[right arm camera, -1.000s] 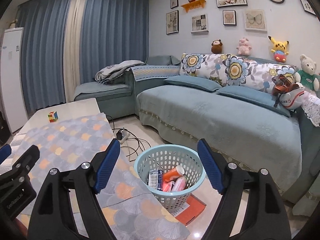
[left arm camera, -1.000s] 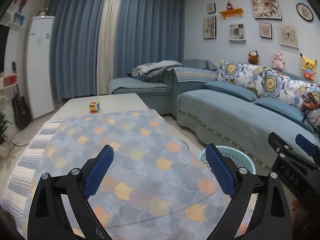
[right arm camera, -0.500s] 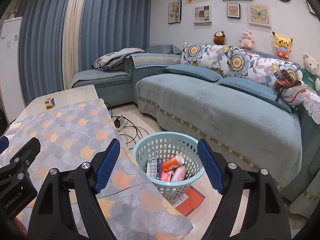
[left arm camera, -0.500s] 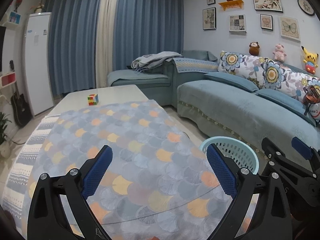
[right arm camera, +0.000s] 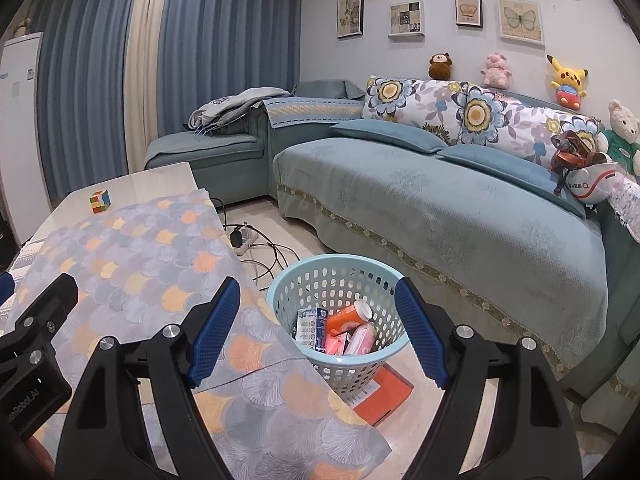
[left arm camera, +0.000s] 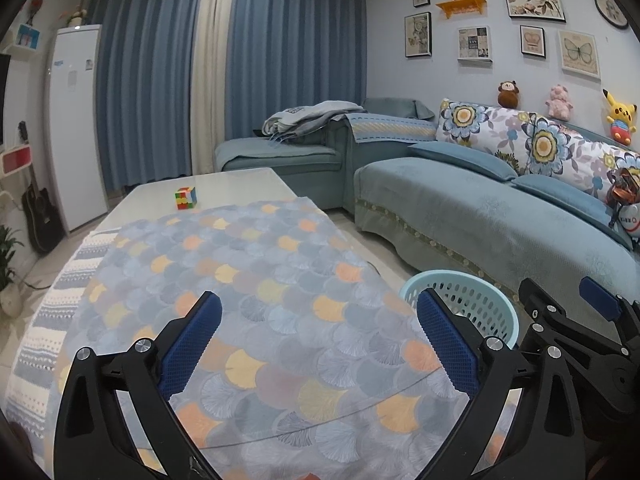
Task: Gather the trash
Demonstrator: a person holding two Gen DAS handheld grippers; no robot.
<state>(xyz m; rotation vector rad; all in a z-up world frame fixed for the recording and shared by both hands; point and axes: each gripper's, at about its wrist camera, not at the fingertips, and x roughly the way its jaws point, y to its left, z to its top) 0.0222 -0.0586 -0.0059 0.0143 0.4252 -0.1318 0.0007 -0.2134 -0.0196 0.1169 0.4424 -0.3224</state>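
A light blue perforated basket (right arm camera: 308, 280) stands on the floor by the table's right edge. Inside lie an orange bottle with a white cap (right arm camera: 349, 319), a small blue-white carton (right arm camera: 311, 327) and pink packets (right arm camera: 362, 338). My right gripper (right arm camera: 318, 330) hovers open above and in front of the basket, nothing between its blue pads. My left gripper (left arm camera: 318, 344) is open over the patterned tablecloth (left arm camera: 248, 280), empty. The basket's rim (left arm camera: 496, 300) shows at the right of the left wrist view, beside the right gripper (left arm camera: 572, 304).
A colour cube (left arm camera: 185, 197) sits on the bare far end of the low table (left arm camera: 224, 184). A blue sofa (right arm camera: 460, 216) runs along the right. A power strip with cables (right arm camera: 244, 238) and an orange flat box (right arm camera: 384, 396) lie on the floor near the basket.
Both views have tipped slightly, showing a bit more of the table and the basket. Neither gripper has changed its opening, and the basket's contents are the same.
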